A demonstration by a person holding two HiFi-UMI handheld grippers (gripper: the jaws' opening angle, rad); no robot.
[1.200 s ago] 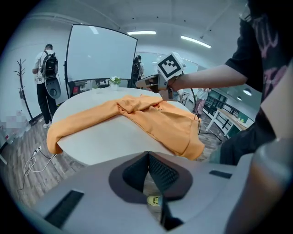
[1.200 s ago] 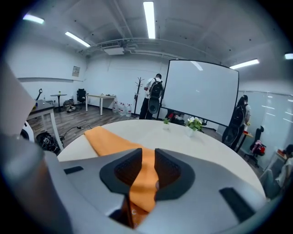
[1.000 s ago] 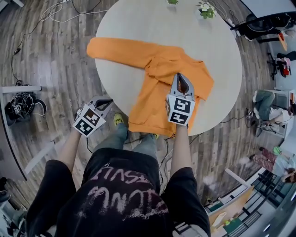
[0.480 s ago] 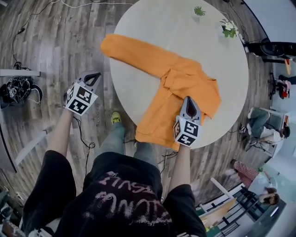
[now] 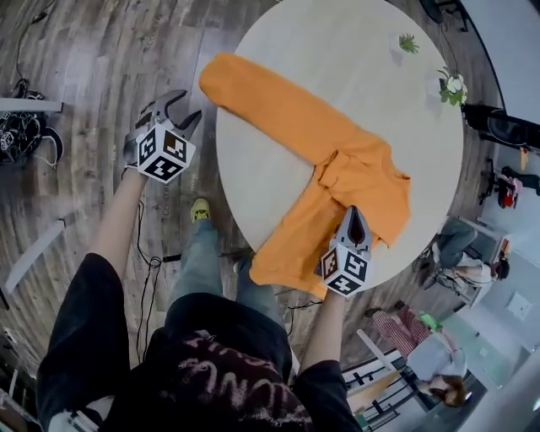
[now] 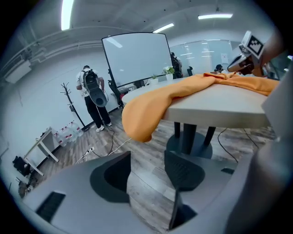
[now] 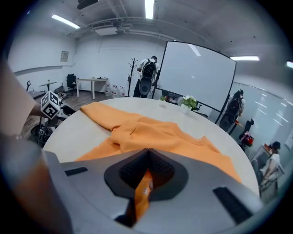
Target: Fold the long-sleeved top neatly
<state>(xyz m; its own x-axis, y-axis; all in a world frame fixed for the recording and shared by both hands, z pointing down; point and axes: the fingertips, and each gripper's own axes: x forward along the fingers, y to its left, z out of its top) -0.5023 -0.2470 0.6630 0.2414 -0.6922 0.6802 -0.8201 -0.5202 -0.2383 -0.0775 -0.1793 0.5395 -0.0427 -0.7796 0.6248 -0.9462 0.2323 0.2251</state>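
Hardly begun: orange long-sleeved fabric top (image 5: 363, 173) spread on round pale counter (image 5: 337, 59), one sleeve (image 5: 253, 93) hanging past the rim. Clamped on fabric near its hem, right gripper (image 5: 353, 218); off the counter, left gripper (image 5: 173, 108), jaws just opened, empty. Sleeve and body folds yet to do.

This is looking like an open office or meeting area: strip lights (image 7: 149, 8) are shining from a bare ceiling, a big white board on a stand (image 6: 135, 57) is standing at the far side of a round table (image 5: 337, 67), and glass walls (image 6: 201, 50) are running behind it. A person with a backpack (image 6: 91, 98) is standing near a coat stand (image 6: 68, 91) on the left. A plain desk (image 7: 91, 81) is sitting against the far wall, and cables (image 5: 157, 263) are trailing over the wood-pattern floor (image 5: 93, 76).
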